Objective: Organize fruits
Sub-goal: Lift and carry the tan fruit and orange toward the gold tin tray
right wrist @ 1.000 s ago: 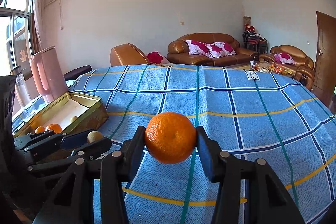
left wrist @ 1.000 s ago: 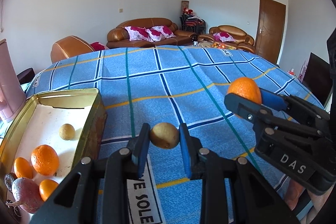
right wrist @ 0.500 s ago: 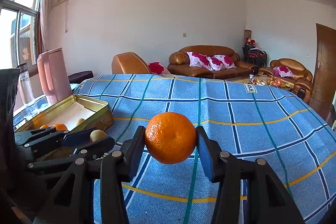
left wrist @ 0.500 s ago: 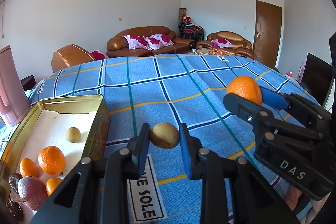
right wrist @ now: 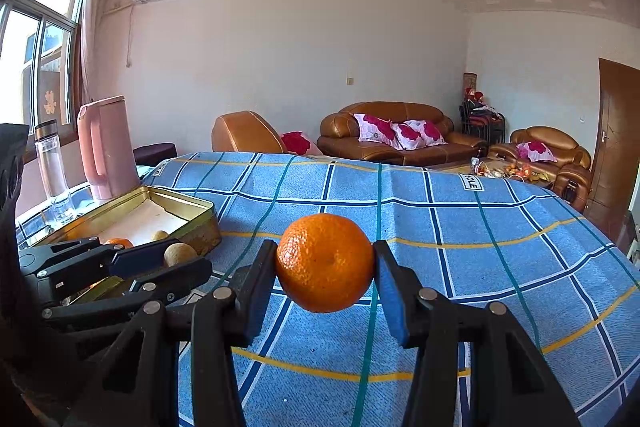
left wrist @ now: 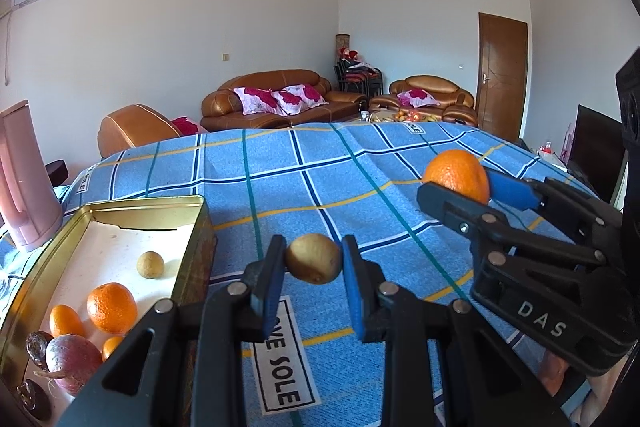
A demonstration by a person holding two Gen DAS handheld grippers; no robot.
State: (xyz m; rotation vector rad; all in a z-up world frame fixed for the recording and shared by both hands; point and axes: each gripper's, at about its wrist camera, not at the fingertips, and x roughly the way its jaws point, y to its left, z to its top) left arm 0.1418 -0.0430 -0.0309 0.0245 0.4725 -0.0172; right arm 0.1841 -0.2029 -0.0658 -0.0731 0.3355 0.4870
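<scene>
- A small tan fruit [left wrist: 315, 258] is clamped in the left gripper [left wrist: 314, 267], above the tablecloth [left wrist: 280, 179] beside the tin [left wrist: 192, 223].
- An orange [right wrist: 325, 262] is gripped by the right gripper [right wrist: 325, 277], held over the cloth.

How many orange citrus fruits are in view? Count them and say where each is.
4: one large orange held in the right gripper; three in the gold tin: one, a smaller, and a half-hidden one. More may be hidden.

A pink jug [right wrist: 105, 147] stands beside a clear bottle [right wrist: 52, 173] — brown leather sofas [right wrist: 394, 135] behind, wooden door [left wrist: 502, 75] at the right.
</scene>
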